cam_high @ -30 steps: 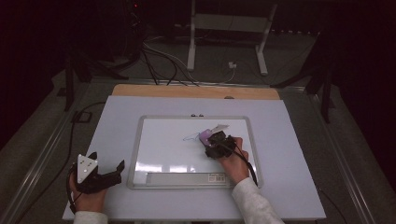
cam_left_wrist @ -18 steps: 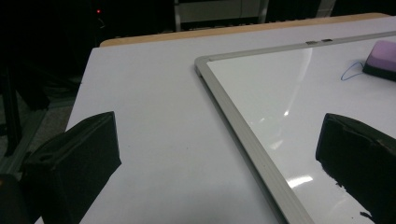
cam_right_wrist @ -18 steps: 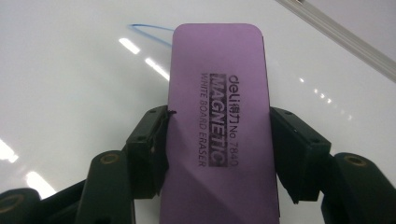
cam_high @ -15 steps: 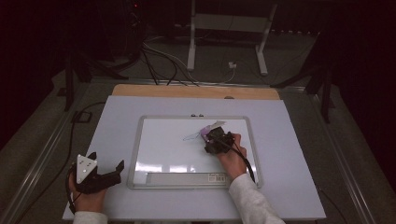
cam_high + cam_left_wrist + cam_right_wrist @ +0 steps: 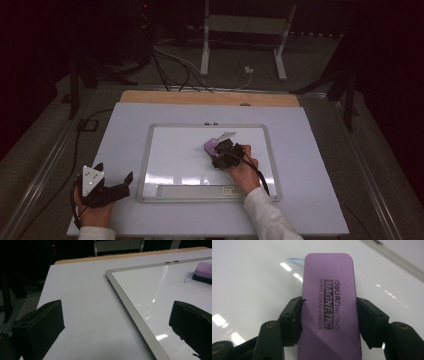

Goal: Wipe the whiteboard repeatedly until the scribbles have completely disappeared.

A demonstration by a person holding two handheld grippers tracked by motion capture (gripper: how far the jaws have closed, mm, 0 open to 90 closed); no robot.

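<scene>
While the right gripper (image 5: 328,315) stays clamped on the purple eraser (image 5: 329,302), it has slid slightly leftward across the whiteboard (image 5: 175,160), toward a faint blue mark (image 5: 293,259) just ahead. Wiping looks underway. The left gripper (image 5: 112,182) rests open on the desk (image 5: 310,200).

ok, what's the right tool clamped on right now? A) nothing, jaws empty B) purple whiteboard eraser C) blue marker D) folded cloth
B: in the right gripper view the right tool has both jaws pressed against the sides of the purple eraser, printed "magnetic white board eraser", which rests on the whiteboard.
</scene>
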